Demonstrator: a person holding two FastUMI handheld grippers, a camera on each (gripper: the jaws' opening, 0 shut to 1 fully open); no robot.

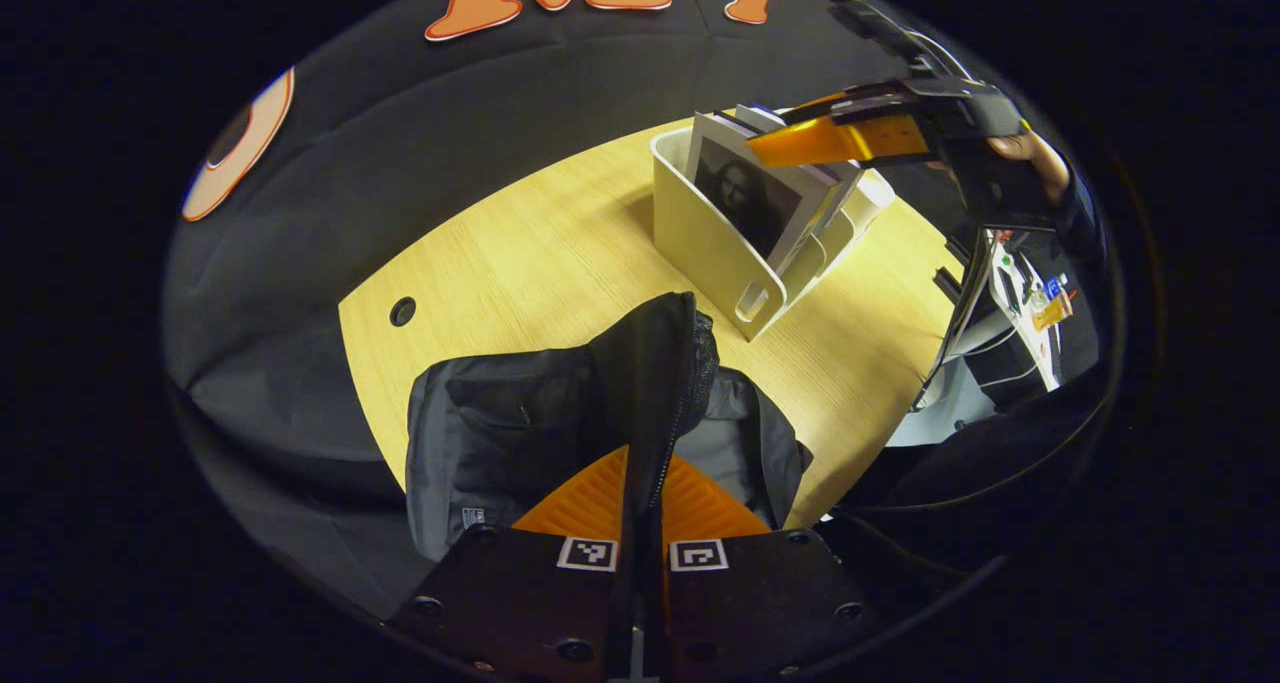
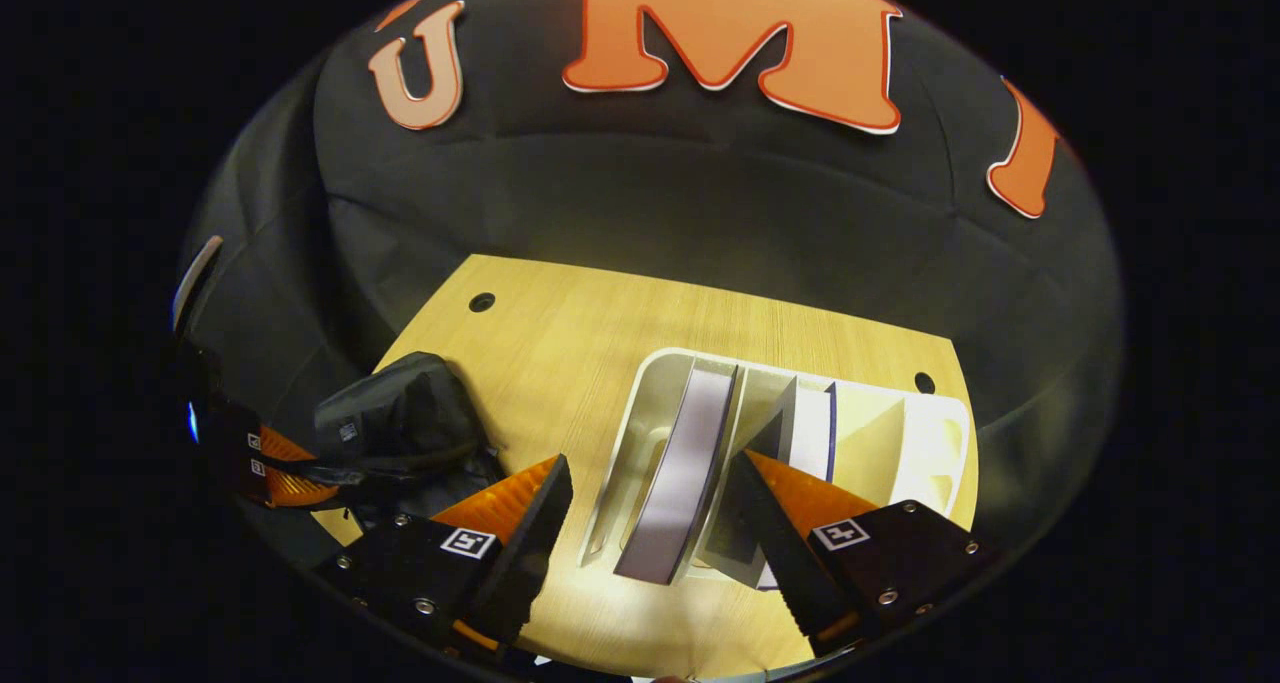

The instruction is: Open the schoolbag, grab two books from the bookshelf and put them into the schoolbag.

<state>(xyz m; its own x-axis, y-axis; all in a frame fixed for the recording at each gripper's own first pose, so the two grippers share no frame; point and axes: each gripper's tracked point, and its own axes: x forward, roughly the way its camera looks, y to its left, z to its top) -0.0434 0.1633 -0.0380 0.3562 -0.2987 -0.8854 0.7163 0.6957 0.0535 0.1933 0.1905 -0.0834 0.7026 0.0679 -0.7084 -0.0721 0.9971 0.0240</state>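
Fingers [image 2: 530, 523] of right gripper [image 2: 650, 533] spread (straddling, seemingly, book [image 2: 685, 473]).

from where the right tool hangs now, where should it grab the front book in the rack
Take the front book by its top edge, coming straight down from above. It stands upright in the white rack, whose walls cover its lower part, and the open right tool already straddles that edge. The left tool holds the schoolbag.

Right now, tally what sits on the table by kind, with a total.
Schoolbag: 1, dark, its flap held up by the left gripper
Bookshelf: 1, a white divided rack
Books: 2 that I can tell apart, one with a portrait cover, one behind it; more may be hidden
Total: 4
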